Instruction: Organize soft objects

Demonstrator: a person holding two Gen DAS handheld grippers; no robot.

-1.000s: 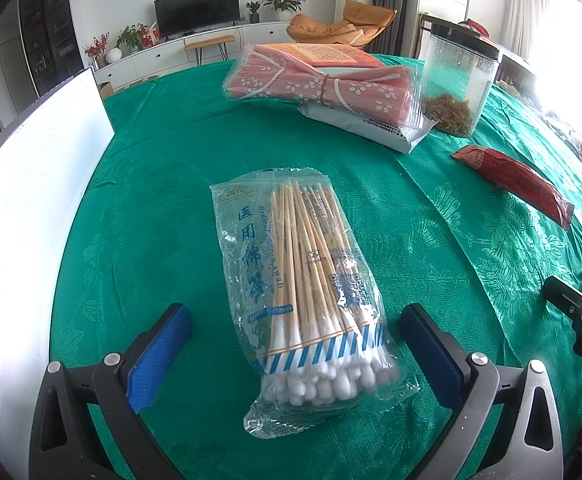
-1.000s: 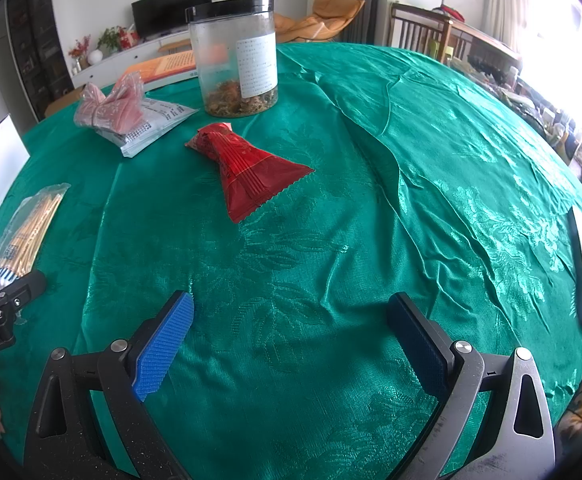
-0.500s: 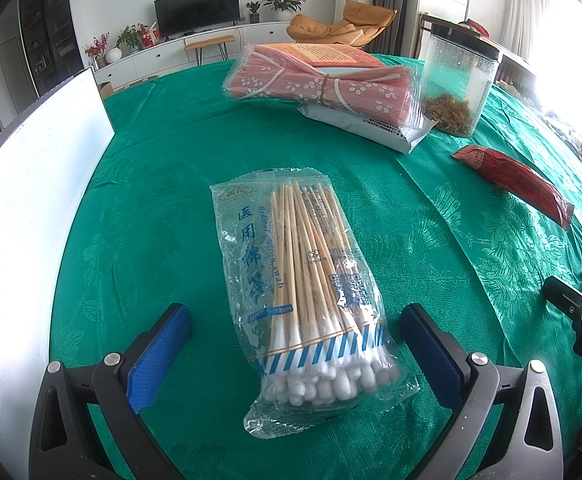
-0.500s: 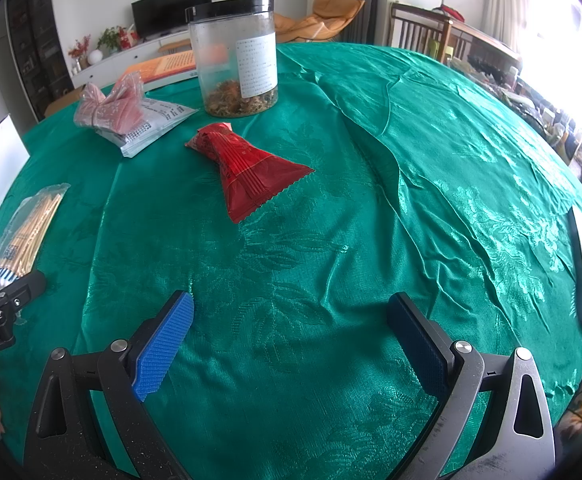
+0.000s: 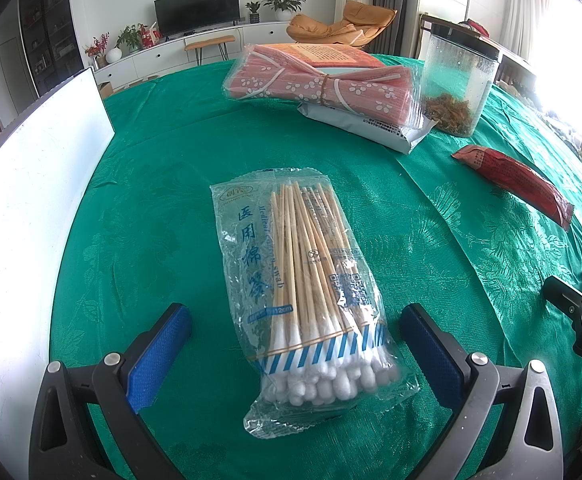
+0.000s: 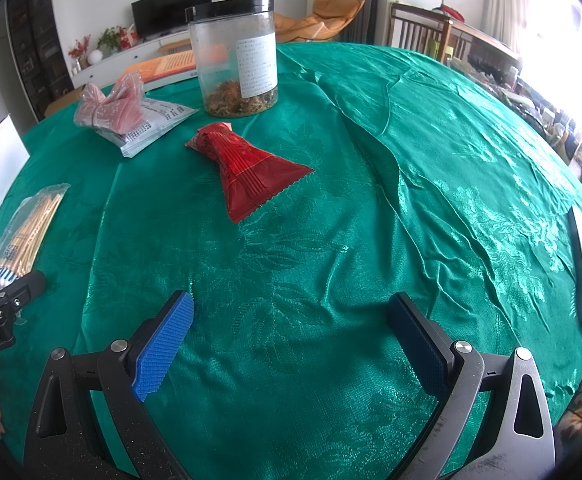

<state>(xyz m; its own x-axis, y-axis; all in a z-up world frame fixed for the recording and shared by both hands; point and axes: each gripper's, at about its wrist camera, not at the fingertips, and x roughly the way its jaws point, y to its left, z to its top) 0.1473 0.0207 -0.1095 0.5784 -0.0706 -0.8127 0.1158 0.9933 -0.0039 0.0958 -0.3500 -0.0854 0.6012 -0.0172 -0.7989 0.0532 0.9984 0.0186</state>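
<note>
In the left wrist view we see our left claw (image 5: 295,344) spread wide at the bottom of the frame, its blue pads (image 5: 159,356) standing on either side of the cotton swab packet (image 5: 303,292) without touching it. The packet lies flat on the green worktop (image 5: 151,184) in the centre of the frame, its white swab heads toward us and the wooden sticks pointing away. In the upper middle of this view a pink flowered bundle (image 5: 319,82) rests on top of a grey pouch (image 5: 367,126), and just to their right stands a clear jar (image 5: 457,84) with a dark lid and dried matter at its bottom. A red packet (image 5: 515,180) lies at the right, well apart from the swabs. A white board (image 5: 23,208) runs along the left edge.

In the right wrist view our right claw (image 6: 291,344) is likewise spread, with only bare green cloth between its pads. The red packet (image 6: 247,172) lies in the upper middle of this frame, the jar (image 6: 235,60) stands behind it, and the pink bundle (image 6: 109,106) on its grey pouch (image 6: 151,128) sits at the upper left. The swab packet (image 6: 25,232) shows at the left edge, beside the tip of the left claw (image 6: 15,292).
</note>
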